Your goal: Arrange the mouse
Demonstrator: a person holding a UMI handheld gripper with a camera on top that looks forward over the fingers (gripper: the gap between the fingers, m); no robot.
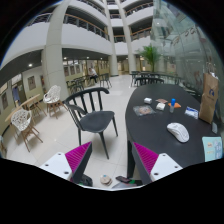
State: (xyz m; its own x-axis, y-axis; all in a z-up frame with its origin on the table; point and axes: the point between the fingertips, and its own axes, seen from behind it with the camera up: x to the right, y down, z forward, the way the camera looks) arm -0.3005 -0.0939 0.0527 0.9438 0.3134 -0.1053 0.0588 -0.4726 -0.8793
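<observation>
A white computer mouse [178, 131] lies on the dark table [160, 124], ahead of my fingers and to their right. A grey mouse mat [144, 110] lies farther back on the same table, apart from the mouse. My gripper [112, 158] is held over the floor beside the table's near corner. Its two fingers with magenta pads [80, 156] stand wide apart with nothing between them.
A black chair [92, 110] stands just ahead of the fingers, left of the table. Small items lie at the table's far end [170, 103], and a light card [213, 148] at its right edge. White and wooden chairs [24, 122] stand at the left on the pale floor.
</observation>
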